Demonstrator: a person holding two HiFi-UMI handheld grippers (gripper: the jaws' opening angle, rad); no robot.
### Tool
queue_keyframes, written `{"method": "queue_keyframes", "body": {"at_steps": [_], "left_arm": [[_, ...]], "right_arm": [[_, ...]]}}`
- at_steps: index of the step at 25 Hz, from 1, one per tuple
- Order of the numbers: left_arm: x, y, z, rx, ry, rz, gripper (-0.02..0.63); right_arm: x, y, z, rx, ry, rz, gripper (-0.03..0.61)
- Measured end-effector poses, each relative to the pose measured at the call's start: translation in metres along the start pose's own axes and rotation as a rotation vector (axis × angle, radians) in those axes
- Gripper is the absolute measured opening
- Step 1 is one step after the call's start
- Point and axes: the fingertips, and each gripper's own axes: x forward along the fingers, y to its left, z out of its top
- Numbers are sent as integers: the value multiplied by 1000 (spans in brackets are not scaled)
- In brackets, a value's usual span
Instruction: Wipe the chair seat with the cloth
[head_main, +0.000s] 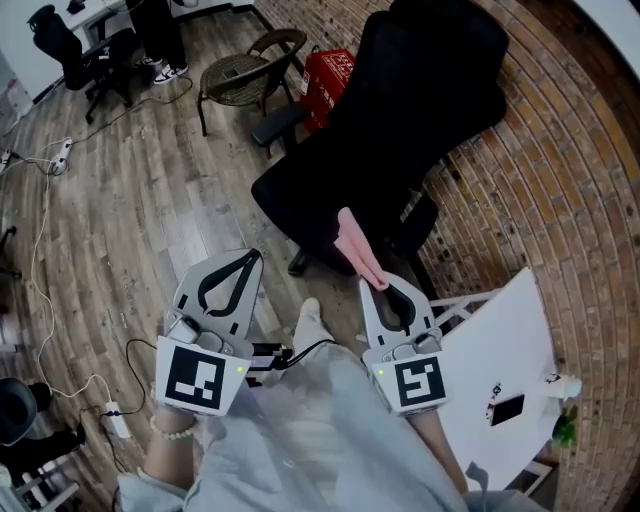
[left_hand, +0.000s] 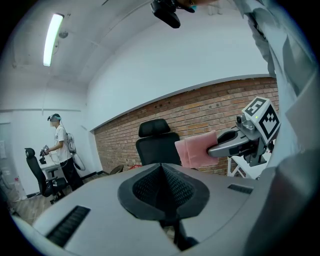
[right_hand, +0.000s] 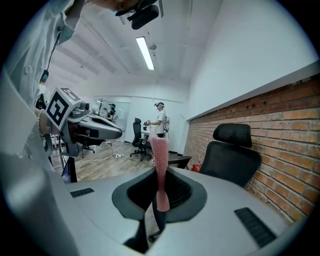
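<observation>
Cloth (head_main: 357, 247) pinched in your right claw (head_main: 378, 283), near chair seat (head_main: 300, 195); your left claw (head_main: 250, 260) closed, empty.

Pink cloth (head_main: 358, 248): soft, matt, finely ribbed textile. Black office chair (head_main: 400, 130): matt fabric on the seat and back. Left gripper (head_main: 250, 258) and right gripper (head_main: 378, 285): smooth matt grey plastic shells with black textured jaw linings. Plank floor (head_main: 130, 200): wood grain with a slight sheen. Red brick wall (head_main: 570, 170): rough and matt.
</observation>
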Motion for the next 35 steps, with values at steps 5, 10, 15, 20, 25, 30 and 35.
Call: {"method": "queue_keyframes", "body": {"at_steps": [5, 10, 15, 20, 25, 30, 35], "left_arm": [[17, 13, -2, 6, 10, 17, 18], [47, 33, -2, -10, 13, 51, 18], [96, 56, 6, -14, 21, 71, 18], [146, 73, 13, -9, 35, 89, 18], [191, 83, 27, 2, 33, 93, 18], [233, 86, 35, -11, 33, 85, 18], [268, 79, 42, -25, 30, 56, 18]], "right_arm": [[23, -14, 1, -1, -26, 12, 55], [59, -39, 6, -14, -43, 35, 55], [100, -81, 11, -13, -52, 53, 55], [139, -123, 9, 1, -39, 75, 55], [166, -163, 10, 14, -53, 84, 55], [182, -198, 6, 17, -56, 79, 55], [185, -232, -6, 40, -46, 40, 55]]}}
